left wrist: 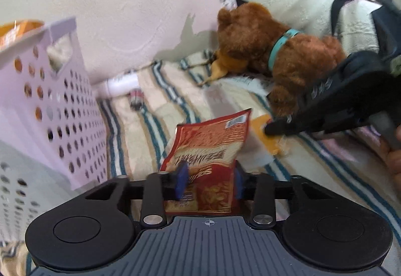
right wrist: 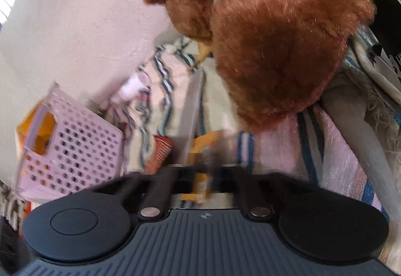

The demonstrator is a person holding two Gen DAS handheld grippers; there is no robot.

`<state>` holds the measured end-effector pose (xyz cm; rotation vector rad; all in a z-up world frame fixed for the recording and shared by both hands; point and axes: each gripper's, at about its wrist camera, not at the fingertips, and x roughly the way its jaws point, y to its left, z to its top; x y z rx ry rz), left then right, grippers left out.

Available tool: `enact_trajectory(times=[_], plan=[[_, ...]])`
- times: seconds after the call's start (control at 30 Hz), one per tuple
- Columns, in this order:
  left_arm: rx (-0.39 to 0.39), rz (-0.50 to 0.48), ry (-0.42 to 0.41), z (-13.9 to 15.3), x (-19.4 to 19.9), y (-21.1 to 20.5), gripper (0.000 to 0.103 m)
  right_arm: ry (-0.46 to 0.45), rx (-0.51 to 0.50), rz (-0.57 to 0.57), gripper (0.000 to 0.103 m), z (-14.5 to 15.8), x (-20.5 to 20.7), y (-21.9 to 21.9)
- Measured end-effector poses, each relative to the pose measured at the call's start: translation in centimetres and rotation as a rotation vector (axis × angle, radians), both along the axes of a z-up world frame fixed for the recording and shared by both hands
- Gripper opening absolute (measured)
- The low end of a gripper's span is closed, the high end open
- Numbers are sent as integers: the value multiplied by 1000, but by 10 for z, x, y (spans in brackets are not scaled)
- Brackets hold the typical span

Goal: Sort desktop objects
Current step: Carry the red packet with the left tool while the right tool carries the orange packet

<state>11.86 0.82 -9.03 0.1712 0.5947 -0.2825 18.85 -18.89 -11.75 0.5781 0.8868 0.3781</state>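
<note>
A red snack packet (left wrist: 213, 143) lies on the striped blanket (left wrist: 160, 90), and my left gripper (left wrist: 209, 179) is shut on its near end, a blue pad pressing each side. Just right of it, a yellow packet (left wrist: 269, 143) is pinched at its corner by the black tips of my right gripper (left wrist: 269, 128). In the right wrist view, which is blurred, the right gripper (right wrist: 203, 170) stands shut on the yellow packet (right wrist: 200, 183), with the red packet (right wrist: 160, 153) to its left.
A pale perforated basket (left wrist: 62, 100) (right wrist: 75, 145) stands at the left, something orange (left wrist: 17, 30) inside it. A brown plush dog (left wrist: 275, 50) (right wrist: 275, 37) with a teal collar lies behind. A white tube (left wrist: 120, 85) and a small cylinder (left wrist: 136, 100) rest by a pillow (left wrist: 125, 0).
</note>
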Motion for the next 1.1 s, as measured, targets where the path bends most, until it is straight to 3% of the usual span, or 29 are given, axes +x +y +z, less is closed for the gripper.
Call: enact_trajectory(times=[0.1,0.2,0.53,0.83,1.1], plan=[[19,-9,-58,8,-4,-2,5,-18,20,-7,0,4,-7,-7],[-21,-7,-77,18,-5,3,1,-39,41,-19,0,12,-12,-15],[-50,-61,-174,57,-29,-9,0,-135,43,-61,0,58,-38,-48],[-73,-76,-286,109,-59,-6,0,-230,67,-36,0,109,-55,-29],[-47,43,-406,165,-86,55,0,-320,140,90,0,163,-53,37]])
